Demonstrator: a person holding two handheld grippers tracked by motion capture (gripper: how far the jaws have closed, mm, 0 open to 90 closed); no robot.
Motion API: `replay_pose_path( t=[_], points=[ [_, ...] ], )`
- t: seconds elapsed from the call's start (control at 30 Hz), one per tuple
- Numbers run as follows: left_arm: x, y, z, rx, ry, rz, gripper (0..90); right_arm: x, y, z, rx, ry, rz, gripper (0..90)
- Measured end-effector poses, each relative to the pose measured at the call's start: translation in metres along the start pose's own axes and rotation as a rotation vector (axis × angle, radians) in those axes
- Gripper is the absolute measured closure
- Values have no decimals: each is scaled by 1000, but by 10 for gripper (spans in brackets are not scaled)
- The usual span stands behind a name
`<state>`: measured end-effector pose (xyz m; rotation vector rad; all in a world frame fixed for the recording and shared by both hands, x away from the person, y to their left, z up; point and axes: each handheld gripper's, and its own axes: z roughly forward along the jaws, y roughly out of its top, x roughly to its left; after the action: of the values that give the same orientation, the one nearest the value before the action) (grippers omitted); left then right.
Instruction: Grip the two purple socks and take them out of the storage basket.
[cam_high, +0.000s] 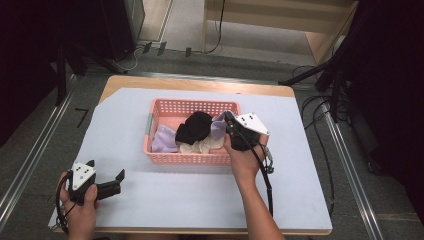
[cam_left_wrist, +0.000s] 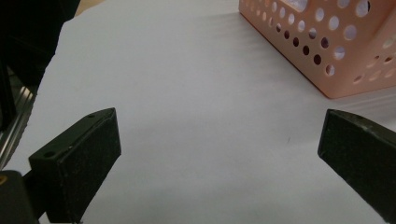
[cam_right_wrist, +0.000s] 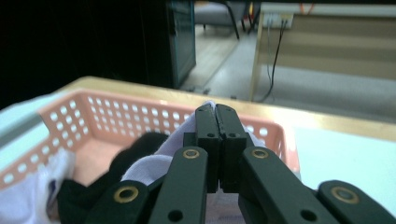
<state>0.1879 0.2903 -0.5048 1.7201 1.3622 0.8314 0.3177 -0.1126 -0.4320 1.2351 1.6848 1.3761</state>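
A pink perforated basket (cam_high: 192, 157) was placed at the middle of the table (cam_high: 200, 200), which was covered by a pale sheet. Inside it, a black cloth (cam_high: 194, 126), a lavender cloth (cam_high: 162, 140) and cream cloths (cam_high: 202, 146) were heaped. The right tool (cam_high: 229, 120) was held over the basket's right end, its jaws pressed together on a fold of pale lavender cloth (cam_right_wrist: 154, 163). The left tool (cam_high: 120, 176) was rested on the table near its front-left corner, its jaws spread wide and nothing between them.
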Motion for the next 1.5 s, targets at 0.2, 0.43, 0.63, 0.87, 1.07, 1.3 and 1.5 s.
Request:
replay_pose_path(
  t=[0.2,0.43,0.63,0.87,1.07,1.3,1.5],
  points=[
    [0,0,0,0,1,0,1,-3,4,-5,-88,31,7,898],
    [0,0,0,-3,1,-3,1,-10,9,-12,-187,33,-1,898],
    [0,0,0,-4,2,-1,1,-20,15,-20,-233,3,0,898],
    [0,0,0,-2,1,0,1,-36,17,-28,-251,-49,11,898],
    [0,0,0,-2,1,0,1,-57,11,-33,-243,-97,28,898],
    [0,0,0,-2,1,0,1,-77,-3,-36,-217,-149,46,898],
    [-1,0,0,-1,1,2,1,-89,-20,-36,-175,-175,49,898]
  ],
)
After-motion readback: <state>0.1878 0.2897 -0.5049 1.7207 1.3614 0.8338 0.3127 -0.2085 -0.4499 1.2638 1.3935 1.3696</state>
